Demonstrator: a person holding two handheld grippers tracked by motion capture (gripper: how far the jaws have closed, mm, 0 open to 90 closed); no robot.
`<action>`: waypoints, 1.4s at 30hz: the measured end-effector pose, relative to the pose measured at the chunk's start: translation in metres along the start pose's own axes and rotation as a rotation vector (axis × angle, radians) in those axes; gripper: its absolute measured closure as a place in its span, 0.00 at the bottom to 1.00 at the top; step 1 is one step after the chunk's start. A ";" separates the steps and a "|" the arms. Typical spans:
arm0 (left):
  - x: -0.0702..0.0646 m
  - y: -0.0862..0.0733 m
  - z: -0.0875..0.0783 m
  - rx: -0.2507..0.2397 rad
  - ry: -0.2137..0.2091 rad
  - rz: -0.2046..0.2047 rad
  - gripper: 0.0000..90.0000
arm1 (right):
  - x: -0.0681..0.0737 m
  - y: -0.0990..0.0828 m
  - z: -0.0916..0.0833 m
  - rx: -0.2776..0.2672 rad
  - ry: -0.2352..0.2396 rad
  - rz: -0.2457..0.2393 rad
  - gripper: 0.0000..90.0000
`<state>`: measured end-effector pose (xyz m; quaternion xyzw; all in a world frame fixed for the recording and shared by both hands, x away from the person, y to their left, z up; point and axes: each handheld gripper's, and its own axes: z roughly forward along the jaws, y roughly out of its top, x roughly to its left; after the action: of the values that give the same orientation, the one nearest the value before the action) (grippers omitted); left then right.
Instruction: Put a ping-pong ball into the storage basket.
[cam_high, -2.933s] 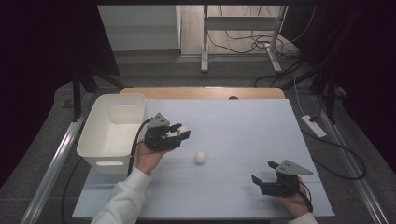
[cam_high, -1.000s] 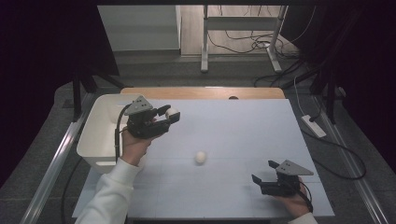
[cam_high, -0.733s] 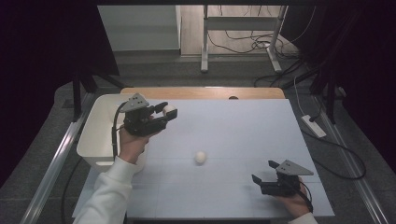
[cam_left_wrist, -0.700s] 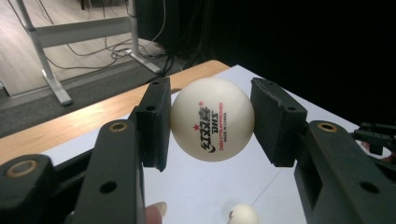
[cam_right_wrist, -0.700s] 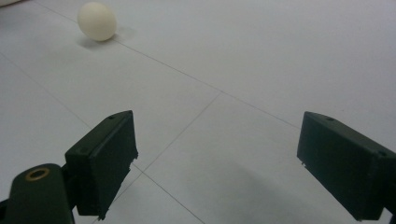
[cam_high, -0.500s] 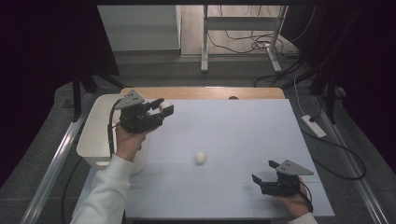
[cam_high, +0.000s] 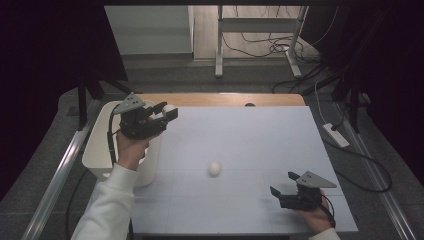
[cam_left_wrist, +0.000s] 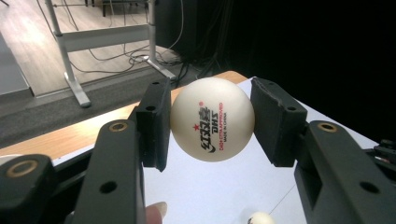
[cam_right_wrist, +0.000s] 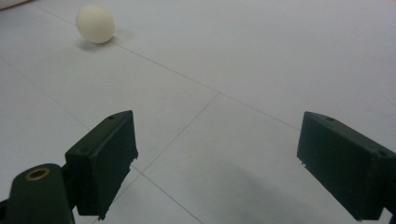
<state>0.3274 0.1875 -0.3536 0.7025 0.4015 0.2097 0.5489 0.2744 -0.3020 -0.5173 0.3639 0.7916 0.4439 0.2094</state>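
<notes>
Jaws of the left gripper (cam_left_wrist: 211, 121) clamp a ping-pong ball (cam_left_wrist: 212, 119), probably above the white bin (cam_high: 97, 150); right gripper (cam_high: 283, 186), five o'clock, gapes empty.

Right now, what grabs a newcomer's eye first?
The white table-tennis ball with red and black print, clamped between the left gripper's jaws, raised by the white plastic bin at the table's left edge. Then the plain white ball lying mid-table, and the right gripper, jaws open, low at near right.
</notes>
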 end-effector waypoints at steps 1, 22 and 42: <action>0.001 0.000 -0.001 -0.001 0.003 -0.002 0.56 | 0.000 0.000 0.000 0.000 0.000 0.000 0.13; 0.022 -0.004 -0.012 0.006 0.075 -0.032 0.56 | 0.000 0.000 -0.001 -0.008 -0.004 0.001 0.13; 0.045 -0.009 -0.023 0.015 0.165 -0.062 0.56 | 0.000 0.001 -0.001 -0.008 -0.008 -0.007 0.14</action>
<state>0.3338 0.2381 -0.3617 0.6740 0.4687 0.2468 0.5149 0.2742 -0.3020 -0.5164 0.3621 0.7901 0.4450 0.2158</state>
